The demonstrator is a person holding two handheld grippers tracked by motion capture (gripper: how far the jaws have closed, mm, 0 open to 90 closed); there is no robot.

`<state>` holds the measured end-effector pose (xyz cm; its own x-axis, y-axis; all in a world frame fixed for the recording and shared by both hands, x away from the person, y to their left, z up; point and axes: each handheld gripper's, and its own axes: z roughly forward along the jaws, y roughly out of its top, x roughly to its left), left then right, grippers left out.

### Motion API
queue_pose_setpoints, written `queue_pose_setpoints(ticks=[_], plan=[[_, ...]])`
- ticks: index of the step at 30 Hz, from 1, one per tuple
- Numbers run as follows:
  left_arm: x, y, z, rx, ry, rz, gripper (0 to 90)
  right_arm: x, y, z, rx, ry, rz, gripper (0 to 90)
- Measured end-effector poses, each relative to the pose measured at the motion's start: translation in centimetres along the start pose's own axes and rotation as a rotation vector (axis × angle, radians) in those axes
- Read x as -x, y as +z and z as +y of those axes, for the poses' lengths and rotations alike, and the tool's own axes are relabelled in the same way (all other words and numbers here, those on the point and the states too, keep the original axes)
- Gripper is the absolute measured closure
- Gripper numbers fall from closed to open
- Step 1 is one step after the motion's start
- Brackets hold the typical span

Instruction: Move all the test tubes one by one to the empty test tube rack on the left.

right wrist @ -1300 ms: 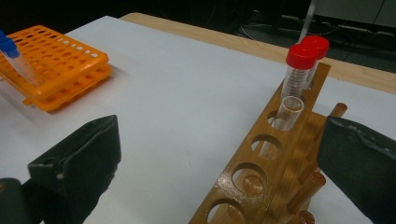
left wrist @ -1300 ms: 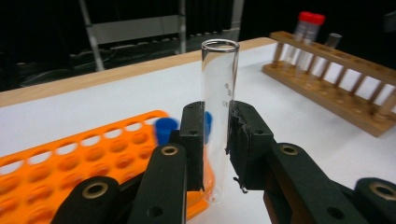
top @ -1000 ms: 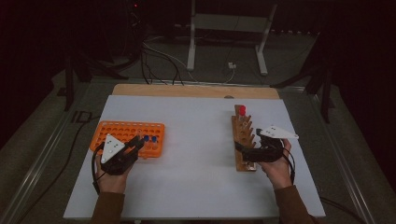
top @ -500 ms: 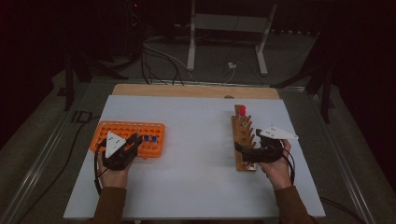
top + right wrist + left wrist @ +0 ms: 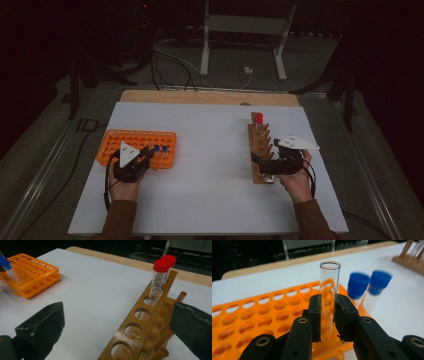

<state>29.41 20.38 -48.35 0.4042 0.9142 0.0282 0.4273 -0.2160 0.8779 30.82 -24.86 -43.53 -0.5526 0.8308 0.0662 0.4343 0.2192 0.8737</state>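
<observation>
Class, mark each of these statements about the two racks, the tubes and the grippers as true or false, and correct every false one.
1. The left gripper has its jaws closed on an uncapped clear glass tube. True.
2. The two tubes beside that glass tube have red caps. False: the two capped tubes standing in the orange rack have blue caps.
3. The right gripper has its jaws wide apart around the near end of the wooden rack. True.
4. Every hole of the wooden rack is filled. False: several near holes are empty; two red-capped tubes and one open clear tube stand toward the far end.
</observation>
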Motion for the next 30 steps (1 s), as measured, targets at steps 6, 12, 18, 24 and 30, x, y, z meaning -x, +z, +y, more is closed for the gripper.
queue_pose_setpoints(ticks=[6, 12, 18, 24, 30], plan=[[0.05, 0.37, -0.27, -0.028, -0.003, -0.002, 76.0, -0.05, 0.05, -0.01, 0.0, -0.003, 0.004, 0.3], [0.08, 0.41, -0.33, -0.046, 0.004, -0.004, 76.2, -0.08, 0.03, -0.02, -0.001, -0.004, 0.006, 0.3], [0.12, 0.36, -0.45, -0.055, 0.011, -0.007, 76.3, -0.13, 0.07, -0.03, -0.002, -0.005, 0.008, 0.3], [0.16, 0.55, -0.66, -0.078, 0.016, -0.006, 76.3, -0.2, 0.12, -0.03, -0.003, -0.006, 0.01, 0.3], [0.08, 0.62, -0.78, -0.085, 0.007, -0.005, 75.4, -0.09, 0.01, 0.0, 0.002, -0.004, 0.009, 0.3]])
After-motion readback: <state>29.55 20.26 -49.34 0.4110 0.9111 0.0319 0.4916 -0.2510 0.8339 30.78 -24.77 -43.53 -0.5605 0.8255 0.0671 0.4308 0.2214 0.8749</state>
